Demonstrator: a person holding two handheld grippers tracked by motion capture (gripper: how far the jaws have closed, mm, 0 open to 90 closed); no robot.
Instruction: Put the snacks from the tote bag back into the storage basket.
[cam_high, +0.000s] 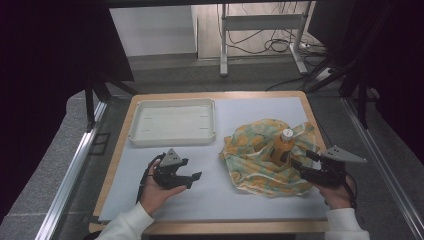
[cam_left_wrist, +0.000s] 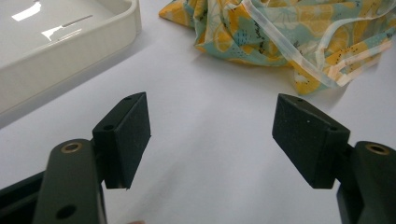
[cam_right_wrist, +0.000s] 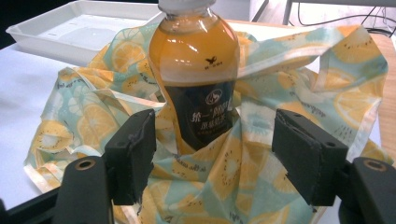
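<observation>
An orange drink bottle (cam_high: 283, 146) (cam_right_wrist: 198, 74) with a white cap and dark label stands upright on a crumpled cloth (cam_high: 260, 160) (cam_right_wrist: 84, 121) printed with lemon slices, right of the table's middle. My right gripper (cam_high: 303, 168) (cam_right_wrist: 212, 154) is open just in front of the bottle, its pads clear of the label, over the cloth's near part. My left gripper (cam_high: 193, 179) (cam_left_wrist: 212, 140) is open over bare white table, with nothing between its pads. The cloth (cam_left_wrist: 275, 32) lies beyond it.
A white rectangular tray (cam_high: 172, 137) (cam_left_wrist: 70, 51) (cam_right_wrist: 28, 32) sits at the back left of the white mat. The wooden table edge (cam_high: 310, 107) frames the mat. Metal rails run along both sides, and a stand with cables is on the floor behind.
</observation>
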